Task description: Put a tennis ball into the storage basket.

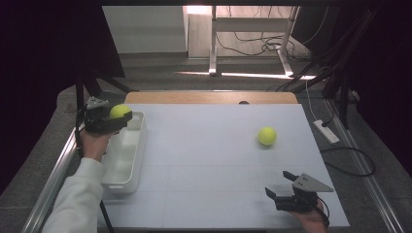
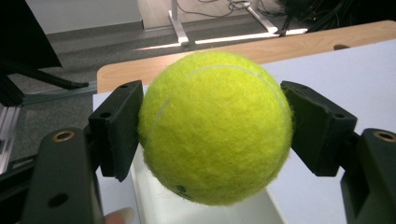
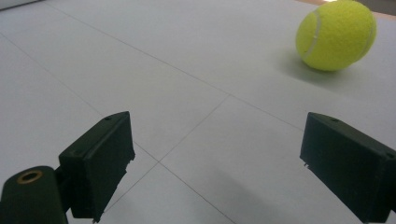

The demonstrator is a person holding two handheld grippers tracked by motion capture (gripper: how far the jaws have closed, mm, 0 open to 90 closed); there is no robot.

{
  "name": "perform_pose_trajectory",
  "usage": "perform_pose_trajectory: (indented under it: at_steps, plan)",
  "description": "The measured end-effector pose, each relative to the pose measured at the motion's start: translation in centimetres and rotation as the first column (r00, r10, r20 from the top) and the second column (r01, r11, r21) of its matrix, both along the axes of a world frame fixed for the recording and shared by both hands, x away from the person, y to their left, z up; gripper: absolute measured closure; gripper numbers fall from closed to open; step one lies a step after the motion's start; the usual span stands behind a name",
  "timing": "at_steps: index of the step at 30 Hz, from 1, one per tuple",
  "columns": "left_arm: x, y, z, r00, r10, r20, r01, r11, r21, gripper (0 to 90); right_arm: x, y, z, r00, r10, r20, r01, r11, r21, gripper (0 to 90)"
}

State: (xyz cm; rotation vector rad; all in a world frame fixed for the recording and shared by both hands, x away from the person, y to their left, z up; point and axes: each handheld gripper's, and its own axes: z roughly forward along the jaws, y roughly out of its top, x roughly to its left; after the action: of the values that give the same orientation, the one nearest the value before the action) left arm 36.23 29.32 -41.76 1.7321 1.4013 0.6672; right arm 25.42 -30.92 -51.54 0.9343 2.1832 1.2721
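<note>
The left gripper [image 1: 119, 119] holds a yellow tennis ball [image 1: 119, 111] above the far end of the white tray [image 1: 127, 160]. Its two black fingers [image 2: 119, 128] press on opposite sides of the ball, so they are closed on it, and the ball hangs clear of the tray floor. In the left gripper view the ball [image 2: 215, 126] sits squarely between the pads, with the tray's white inside [image 2: 224, 212] showing just under it and a fingertip of the person at the bottom edge. The tray lies along the left edge of the white desk [image 1: 209, 160], its long side running away from the person. The left sleeve [image 1: 77, 201] comes in beside the near end of the tray.

A second tennis ball [image 1: 266, 136] rests on the desk well to the right of the tray, about level with its middle. In the right gripper view this ball [image 3: 335, 35] lies up ahead and off to the right, resting on the desk surface, apart from the fingers.

The right gripper [image 1: 281, 185] sits far to the right of the tray, near the person's edge of the desk. Its fingers [image 3: 100, 161] stand wide apart with nothing between them, low over the bare desk top.
</note>
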Motion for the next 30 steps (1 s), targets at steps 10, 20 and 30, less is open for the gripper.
perform_pose_trajectory:
  at_steps: [10,20,30]
  plan:
    - [0.7,0.1,-0.7,0.9991,0.006,-0.041,-0.005,0.9997,0.024,26.4,0.0,0.0,0.0,1.0,0.0,0.0,0.0,1.0,-0.002,9.1]
    - [1.5,-0.1,-1.4,0.9964,0.01,-0.084,-0.006,0.9989,0.047,26.4,0.0,0.0,0.0,1.0,-0.001,0.0,0.001,1.0,-0.003,9.1]
    - [2.2,-0.3,-2.0,0.9929,0.006,-0.119,0.001,0.9985,0.055,26.4,0.0,0.0,-0.1,1.0,0.001,-0.002,-0.001,1.0,-0.007,9.1]
